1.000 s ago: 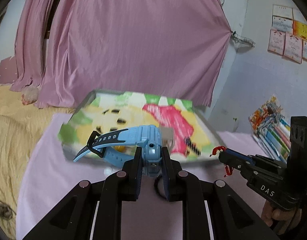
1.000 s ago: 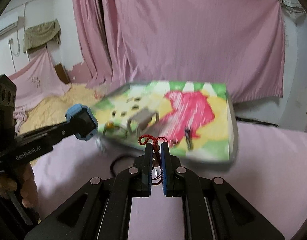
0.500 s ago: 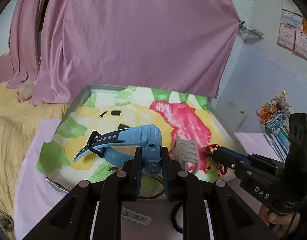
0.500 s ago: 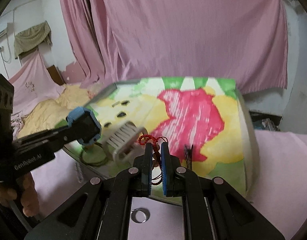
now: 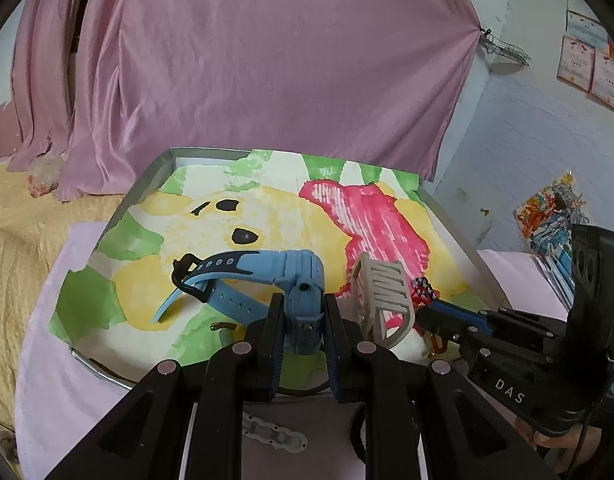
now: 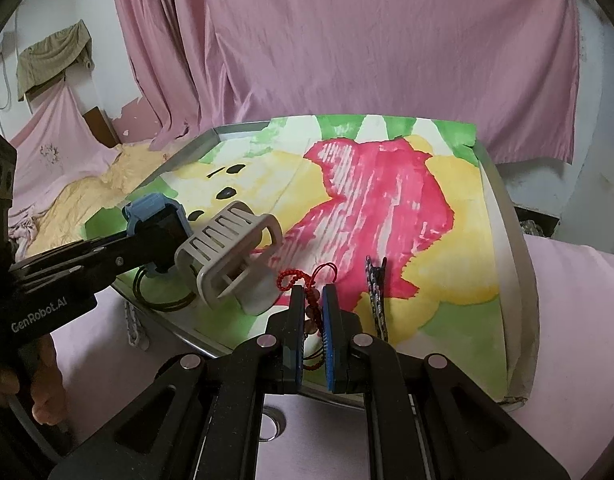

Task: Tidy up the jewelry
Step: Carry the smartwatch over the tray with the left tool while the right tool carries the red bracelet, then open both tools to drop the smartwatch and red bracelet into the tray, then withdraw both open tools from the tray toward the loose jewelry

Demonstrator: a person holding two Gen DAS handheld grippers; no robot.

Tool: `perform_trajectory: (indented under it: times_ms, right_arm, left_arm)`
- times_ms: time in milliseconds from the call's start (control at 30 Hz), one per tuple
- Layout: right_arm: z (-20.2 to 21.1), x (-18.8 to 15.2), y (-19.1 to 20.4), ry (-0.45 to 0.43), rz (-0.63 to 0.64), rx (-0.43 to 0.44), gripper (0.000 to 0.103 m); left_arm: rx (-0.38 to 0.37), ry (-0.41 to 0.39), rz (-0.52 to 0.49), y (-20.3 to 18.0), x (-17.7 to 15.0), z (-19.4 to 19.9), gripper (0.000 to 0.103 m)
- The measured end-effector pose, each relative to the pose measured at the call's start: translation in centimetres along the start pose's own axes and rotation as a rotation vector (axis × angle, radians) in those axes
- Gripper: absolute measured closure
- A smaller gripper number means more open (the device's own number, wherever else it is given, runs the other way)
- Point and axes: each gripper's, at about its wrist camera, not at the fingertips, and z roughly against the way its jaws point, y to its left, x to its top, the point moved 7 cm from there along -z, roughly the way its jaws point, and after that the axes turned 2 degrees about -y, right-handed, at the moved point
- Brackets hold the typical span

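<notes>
My left gripper (image 5: 303, 304) is shut on a blue watch (image 5: 267, 272), whose strap curls out to the left above the tray. The painted metal tray (image 5: 147, 184) lies ahead on the pink cloth. A grey hair claw (image 5: 383, 300) stands on the tray just right of the watch. My right gripper (image 6: 314, 300) is shut on a red cord bracelet (image 6: 303, 278) with brown beads, held over the tray's near edge (image 6: 523, 280). In the right wrist view the watch (image 6: 155, 216) and the hair claw (image 6: 227, 256) sit at the left. A dark braided band (image 6: 377, 296) lies on the tray.
A black hair tie (image 6: 163, 300) rests on the tray's near left corner. A pale chain (image 5: 275, 436) and a silver ring (image 6: 273, 426) lie on the pink cloth in front of the tray. Pink curtains hang behind. Books (image 5: 555, 216) stand at the right, a yellow blanket (image 5: 11, 240) at the left.
Both grippers have moved forward and closer to the tray, carrying the watch and the red bracelet over its near edge. The hair claw now stands between them.
</notes>
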Motion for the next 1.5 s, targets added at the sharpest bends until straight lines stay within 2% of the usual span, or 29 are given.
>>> perform_trajectory:
  times_ms: [67, 133, 167, 233, 333, 367, 433, 567, 633, 733, 967, 1233, 1500]
  right_arm:
    - [0.0, 0.0, -0.1, 0.001, -0.006, -0.001, 0.090]
    - [0.3, -0.2, -0.3, -0.004, -0.010, -0.007, 0.075]
    - [0.5, -0.2, -0.4, -0.013, -0.012, -0.008, 0.072]
    - [1.4, -0.2, -0.5, -0.044, -0.016, -0.015, 0.070]
    - [2.8, 0.0, -0.8, -0.100, -0.024, -0.033, 0.069]
    - [3.5, 0.0, -0.9, -0.123, -0.032, -0.033, 0.066]
    - [4.9, 0.0, -1.1, -0.176, -0.047, -0.037, 0.046]
    - [7.7, -0.1, -1.1, -0.265, -0.053, -0.033, 0.034]
    - [9.3, -0.4, -0.9, -0.318, -0.051, -0.037, 0.016]
    - [11.3, -0.9, -0.7, -0.387, -0.049, -0.047, 0.006]
    - [15.4, -2.6, 0.2, -0.505, -0.013, -0.107, 0.004]
    - [17.2, -4.6, 1.0, -0.514, 0.018, -0.127, 0.003]
    - [17.0, -5.9, 1.3, -0.481, 0.021, -0.125, 0.003]
  left_arm:
    - [0.001, 0.002, -0.003, 0.0, -0.1, 0.1, 0.085]
    - [0.004, -0.001, -0.003, 0.0, -0.2, 0.2, 0.077]
    - [0.006, -0.011, 0.000, 0.0, -0.2, 0.5, 0.073]
    - [0.003, -0.025, 0.016, 0.2, -0.3, 1.0, 0.060]
    - [0.006, -0.068, 0.031, 0.5, -0.4, 2.3, 0.047]
    - [0.007, -0.082, 0.034, 0.6, -0.4, 2.8, 0.045]
    - [0.015, -0.121, 0.039, 0.6, -0.4, 4.0, 0.033]
    - [0.049, -0.208, 0.028, 0.6, -0.6, 6.7, 0.014]
    - [0.070, -0.256, 0.016, 0.4, -0.8, 8.2, 0.001]
    - [0.092, -0.332, -0.002, 0.2, -1.3, 10.3, 0.001]
    - [0.116, -0.400, 0.007, 0.7, -3.2, 13.3, 0.001]
    - [0.134, -0.405, 0.004, 1.1, -5.7, 15.1, 0.001]
    - [0.162, -0.388, 0.002, 1.6, -7.3, 15.6, 0.001]
